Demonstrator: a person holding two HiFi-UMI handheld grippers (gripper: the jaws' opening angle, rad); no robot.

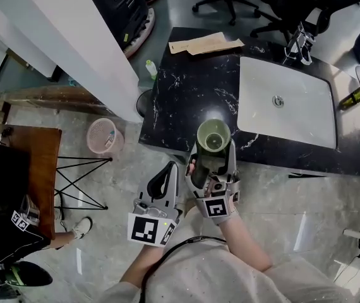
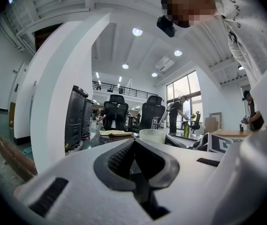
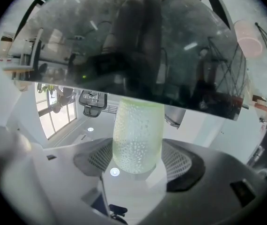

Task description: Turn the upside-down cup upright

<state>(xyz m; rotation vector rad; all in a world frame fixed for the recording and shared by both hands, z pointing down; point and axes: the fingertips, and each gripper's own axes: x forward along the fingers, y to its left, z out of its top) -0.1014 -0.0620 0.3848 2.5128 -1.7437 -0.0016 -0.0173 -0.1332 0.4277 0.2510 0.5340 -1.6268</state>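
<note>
- The right gripper [image 1: 213, 150] is clamped on the cup [image 1: 213, 136], with 1 jaw on each side of its body.
- In the right gripper view the ribbed pads [image 3: 176, 161] press the cup's [image 3: 137, 139] dimpled, pale green wall, and its rounded base sits nearest the camera.
- The cup is over the near edge of the black counter [image 1: 192, 87]. It is tilted, with its open mouth facing up and away from the person. Whether it touches the counter cannot be told.
- The left gripper [image 1: 171, 168] is closed and empty, low and left of the right one and short of the counter. Its jaws meet at the tips [image 2: 134, 142].
- The left gripper view shows the cup's rim [image 2: 152, 135] just past those tips.
- A white sink [image 1: 287, 100] is set into the counter's right part, and brown paper [image 1: 205, 43] lies at the far edge.
- A pink basket [image 1: 104, 136] stands on the floor to the left.
</note>
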